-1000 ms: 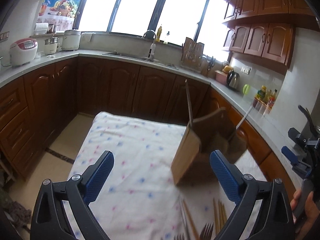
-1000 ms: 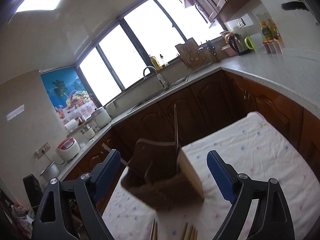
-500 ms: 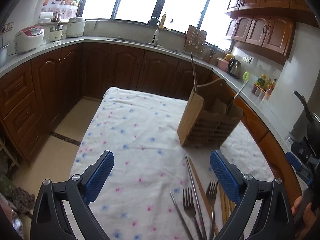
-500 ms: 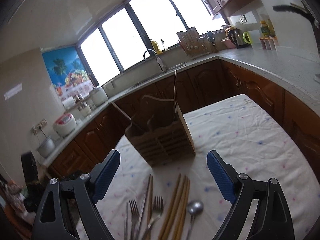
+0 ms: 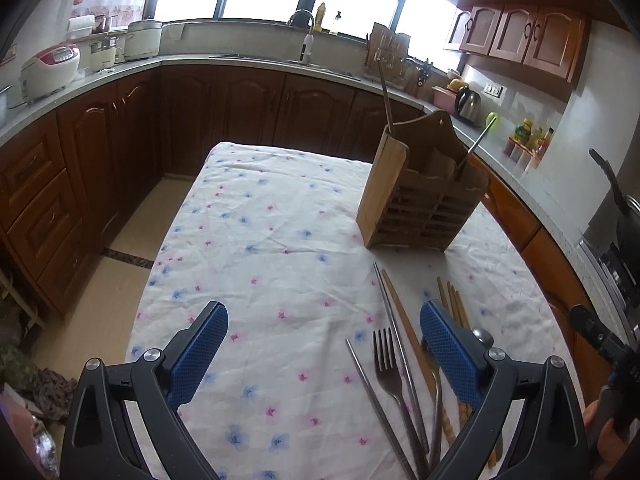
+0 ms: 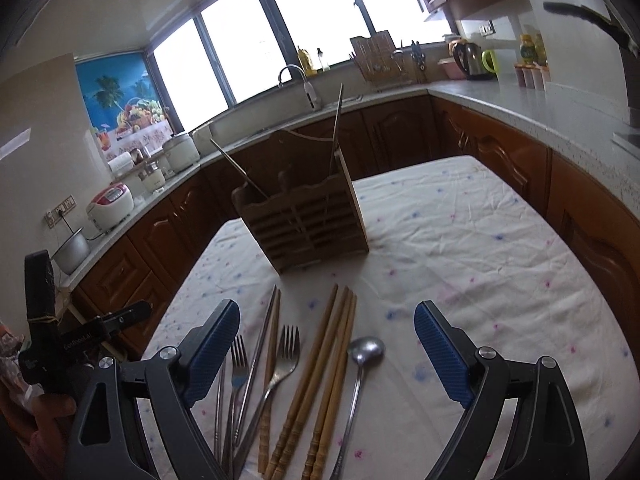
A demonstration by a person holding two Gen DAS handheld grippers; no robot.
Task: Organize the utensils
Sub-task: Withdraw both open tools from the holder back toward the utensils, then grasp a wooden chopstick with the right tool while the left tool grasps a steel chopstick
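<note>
From my left wrist, my left gripper [image 5: 323, 344] stands released, nothing between its pads, over bare flowered tablecloth [image 5: 256, 240]. The wooden caddy [image 5: 420, 204] sits right of centre, a metal chopstick [image 5: 386, 96] already standing in it. The loose utensils lie lower right, a fork [image 5: 388, 368] just beside my right pad. If I swing right carelessly, that finger could sweep the row askew. The cloth's left edge drops to the floor; the open room is left of the caddy.

From my right wrist, my right gripper [image 6: 326, 350] is released too, hovering above wooden chopsticks [image 6: 320, 376] and a spoon [image 6: 362, 364] at lower centre. These lie touching (a pinch may lift two). The caddy looks light, so a hard poke might tip it. Free cloth spreads to the right.
</note>
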